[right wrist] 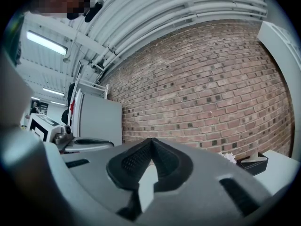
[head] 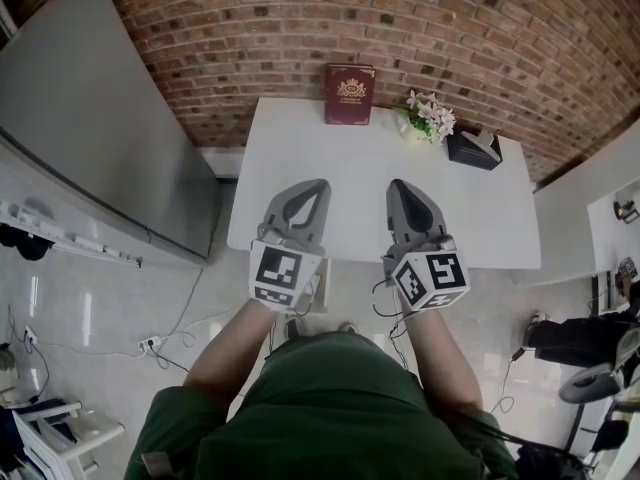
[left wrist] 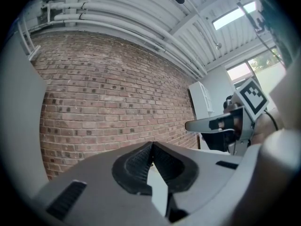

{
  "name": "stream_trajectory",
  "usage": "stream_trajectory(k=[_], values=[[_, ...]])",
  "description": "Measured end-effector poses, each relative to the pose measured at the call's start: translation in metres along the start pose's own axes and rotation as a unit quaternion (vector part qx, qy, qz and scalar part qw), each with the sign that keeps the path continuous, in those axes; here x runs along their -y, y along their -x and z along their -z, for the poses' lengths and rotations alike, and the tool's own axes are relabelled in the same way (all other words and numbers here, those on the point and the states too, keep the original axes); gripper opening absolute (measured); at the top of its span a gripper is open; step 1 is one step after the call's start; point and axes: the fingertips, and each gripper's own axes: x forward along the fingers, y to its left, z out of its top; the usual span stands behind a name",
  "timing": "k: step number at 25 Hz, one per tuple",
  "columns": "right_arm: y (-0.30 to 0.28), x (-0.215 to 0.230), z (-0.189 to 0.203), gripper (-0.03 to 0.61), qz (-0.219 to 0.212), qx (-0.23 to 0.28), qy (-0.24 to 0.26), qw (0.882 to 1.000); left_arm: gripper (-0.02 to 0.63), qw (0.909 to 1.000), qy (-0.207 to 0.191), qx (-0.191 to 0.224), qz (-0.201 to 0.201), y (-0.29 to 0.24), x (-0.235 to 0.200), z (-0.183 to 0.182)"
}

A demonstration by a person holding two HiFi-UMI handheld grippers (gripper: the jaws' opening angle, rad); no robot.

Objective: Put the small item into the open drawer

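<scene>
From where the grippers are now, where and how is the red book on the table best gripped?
Probably its left edge, pinched across the thickness, coming from the left with the left gripper. The red book seems to stand against the brick wall, cover forward; flowers sit close on its right, while its left side is free.

Quick count: two tongs, left gripper (head: 320, 184) and right gripper (head: 396, 184). One white table (head: 300, 148) in front of them. Beyond their tips: one red book (head: 349, 94), one flower bunch (head: 430, 116), one black box (head: 473, 149).
</scene>
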Motion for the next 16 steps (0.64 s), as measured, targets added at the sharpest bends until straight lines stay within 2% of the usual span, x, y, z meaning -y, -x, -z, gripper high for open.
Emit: stream_trajectory(k=[16], values=[[0.014, 0.013, 0.000, 0.002, -0.004, -0.001, -0.002, 1.000, 0.009, 0.9999, -0.011, -0.007, -0.009, -0.001, 0.013, 0.002]])
